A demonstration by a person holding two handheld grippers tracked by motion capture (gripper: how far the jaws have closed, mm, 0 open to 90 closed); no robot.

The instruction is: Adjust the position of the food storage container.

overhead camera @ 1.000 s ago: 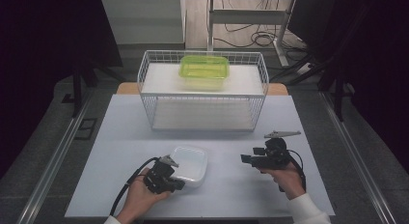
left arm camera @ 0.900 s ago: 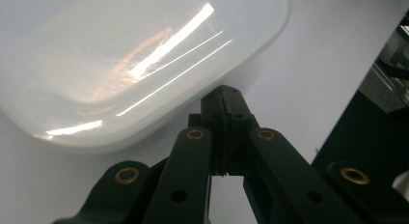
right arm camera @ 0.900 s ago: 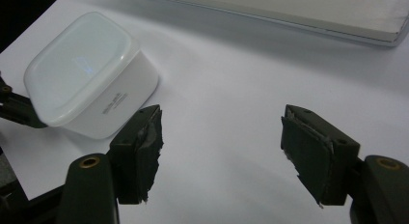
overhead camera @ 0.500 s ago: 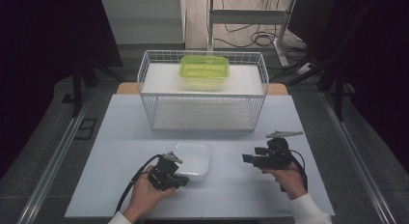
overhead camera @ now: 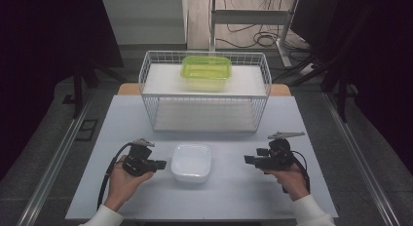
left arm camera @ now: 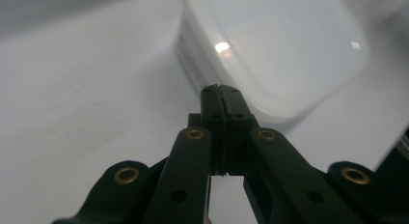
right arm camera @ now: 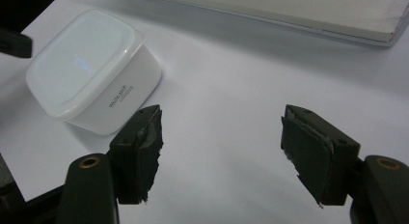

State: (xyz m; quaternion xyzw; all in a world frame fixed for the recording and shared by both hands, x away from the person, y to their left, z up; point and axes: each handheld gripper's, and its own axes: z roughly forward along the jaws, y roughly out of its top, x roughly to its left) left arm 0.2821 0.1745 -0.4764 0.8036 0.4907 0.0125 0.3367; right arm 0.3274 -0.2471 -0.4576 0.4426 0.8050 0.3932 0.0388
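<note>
we've got a white lidded container point(overhead camera: 191, 161) sitting near the front edge of the surface point(overhead camera: 234, 197), about midway between our two hands. our left tool point(overhead camera: 160, 164) has its jaws clenched together on nothing, tip just beside the container's left side, while our right tool point(overhead camera: 248, 160) is released with jaws wide apart, pointing at the container from well off its right. a wire basket point(overhead camera: 204, 92) sits at the back edge with a green container point(overhead camera: 206, 72) on its top shelf.

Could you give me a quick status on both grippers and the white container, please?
Left gripper shut, empty, tips beside white container. Right gripper open, empty, apart from it. Container lidded, upright on table. Nothing between.
</note>
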